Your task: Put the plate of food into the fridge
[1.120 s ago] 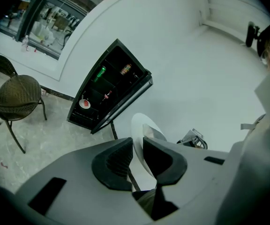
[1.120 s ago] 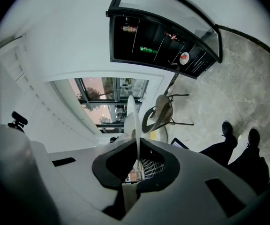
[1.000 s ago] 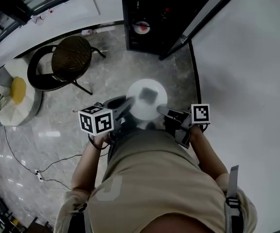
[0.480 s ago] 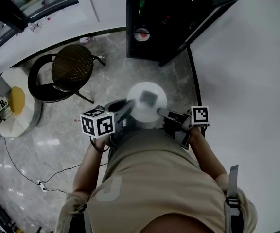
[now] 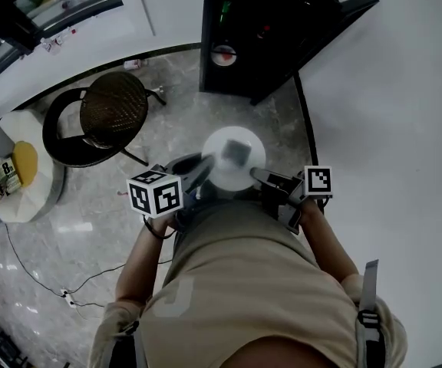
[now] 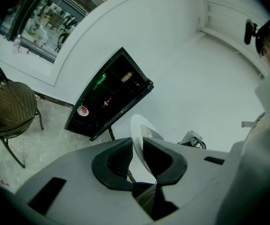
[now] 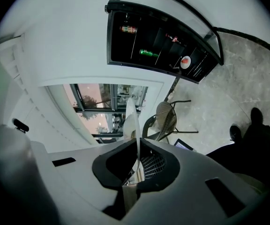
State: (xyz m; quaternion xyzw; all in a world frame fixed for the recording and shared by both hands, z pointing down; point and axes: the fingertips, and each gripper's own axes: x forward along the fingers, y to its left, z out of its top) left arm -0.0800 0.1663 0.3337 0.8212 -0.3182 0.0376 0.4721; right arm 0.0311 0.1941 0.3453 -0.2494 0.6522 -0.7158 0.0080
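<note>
While both claws pinch its opposite edges, the round white plate [image 5: 234, 163] with a dark lump of food [image 5: 235, 152] hangs in mid-air just ahead of the person's beige-clad torso [image 5: 236, 282], above the grey stone floor [image 5: 167, 129]. left claw [image 5: 204, 171]: narrow gap, pads clamped on the plate's left rim. right claw [image 5: 256, 175]: same on the right rim, plate edge-on between its pads. black fridge [image 5: 252, 29] stands ahead, well apart from the plate, its glass door [image 5: 332, 25] swung open. A small round red-and-white item [image 5: 223, 53] sits on a shelf inside. dark round wicker chair [image 5: 112, 102] is off to the left.
</note>
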